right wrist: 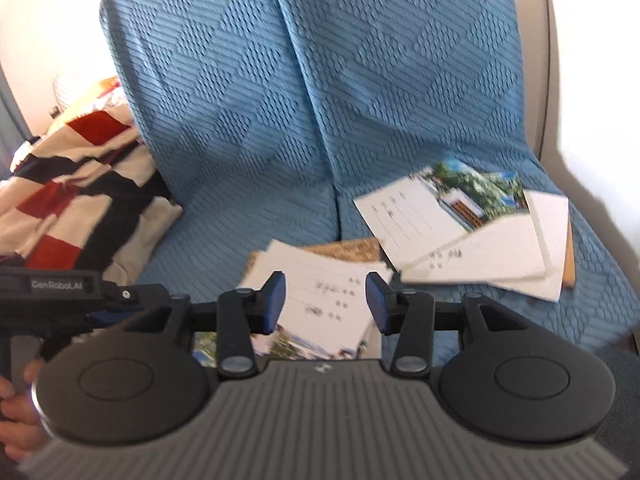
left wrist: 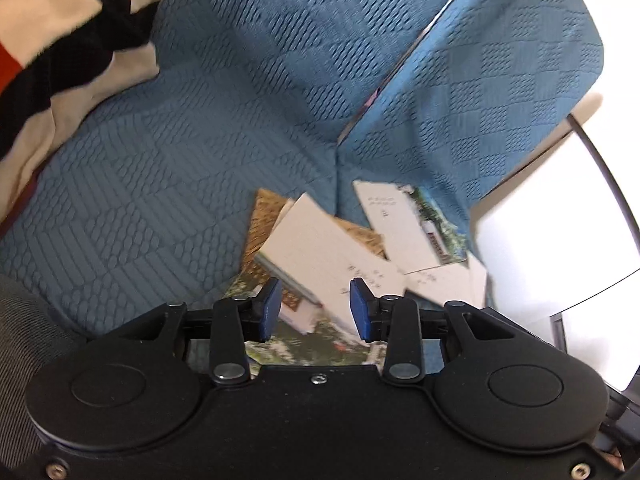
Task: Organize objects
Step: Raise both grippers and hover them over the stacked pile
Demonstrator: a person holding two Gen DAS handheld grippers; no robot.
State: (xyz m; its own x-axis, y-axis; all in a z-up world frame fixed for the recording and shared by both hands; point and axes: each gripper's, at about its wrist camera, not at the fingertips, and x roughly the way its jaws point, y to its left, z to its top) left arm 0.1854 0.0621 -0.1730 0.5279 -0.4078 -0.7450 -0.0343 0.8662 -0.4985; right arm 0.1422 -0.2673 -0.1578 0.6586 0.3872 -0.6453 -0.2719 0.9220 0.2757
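Note:
Several postcards lie scattered on a blue textured sofa seat (left wrist: 160,200). One loose pile (left wrist: 328,248) sits right below my left gripper (left wrist: 316,308), which is open with nothing between its blue pads. A second pile (left wrist: 404,228) lies further right by the armrest. In the right wrist view the near pile (right wrist: 320,280) shows lined backs and lies under my right gripper (right wrist: 326,304), also open and empty. The far pile (right wrist: 460,232) shows a picture of trees and a building. A brown patterned card (right wrist: 348,248) peeks out between the piles.
A red, black and cream striped blanket (right wrist: 80,184) is heaped on the left of the seat. The blue backrest (right wrist: 280,80) rises behind the cards. A pale armrest (right wrist: 580,80) bounds the right side. A hand (right wrist: 16,400) holds the left tool's black housing (right wrist: 60,286).

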